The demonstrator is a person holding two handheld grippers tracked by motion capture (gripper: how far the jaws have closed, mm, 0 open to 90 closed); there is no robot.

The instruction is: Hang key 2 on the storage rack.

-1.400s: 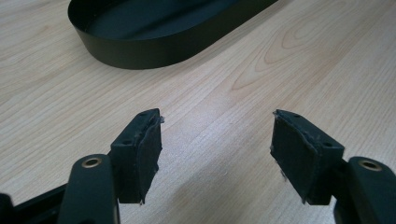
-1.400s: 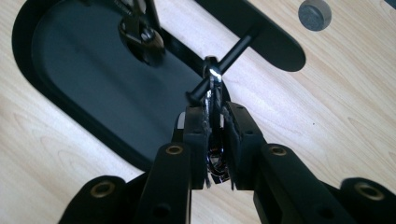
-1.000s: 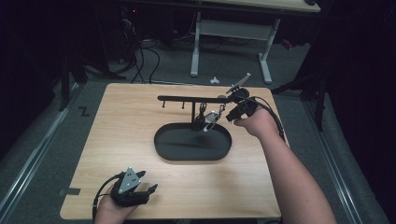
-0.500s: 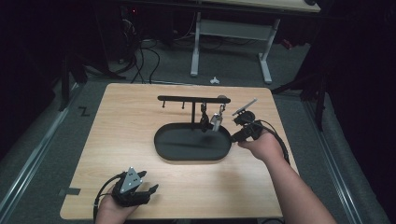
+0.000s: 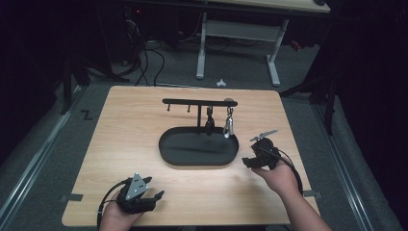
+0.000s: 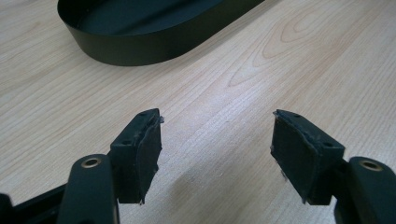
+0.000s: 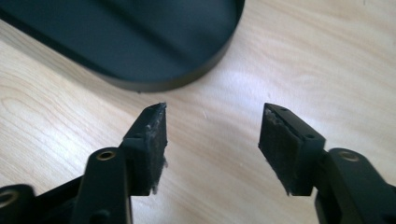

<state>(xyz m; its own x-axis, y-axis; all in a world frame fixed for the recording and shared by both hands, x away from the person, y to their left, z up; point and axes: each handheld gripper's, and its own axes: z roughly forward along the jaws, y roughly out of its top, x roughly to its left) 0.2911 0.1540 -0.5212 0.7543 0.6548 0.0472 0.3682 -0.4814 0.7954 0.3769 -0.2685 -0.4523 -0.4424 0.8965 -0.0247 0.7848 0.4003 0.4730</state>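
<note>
Presently: right gripper (image 5: 249, 160) empty, jaws just opening, beside the black tray (image 5: 198, 161) end; left gripper (image 5: 155, 198) open, empty, near table (image 5: 134, 134) edge; two clips (image 5: 228, 125) hang on the rack (image 5: 198, 102).

A black stand (image 5: 198, 101) sits at the middle of the table: a thin horizontal bar on a central post that rises from a black oval tray (image 5: 168, 155). The tray is shallow with a low upright wall, and its floor is bare. Small hooks hang under the bar. Two items hang on the right half of the bar, just beside each other: a dark carabiner (image 5: 210, 123) nearer the post and a silver carabiner (image 5: 228, 125) nearer the bar's right end. Both hang upright over the tray's far edge.
</note>
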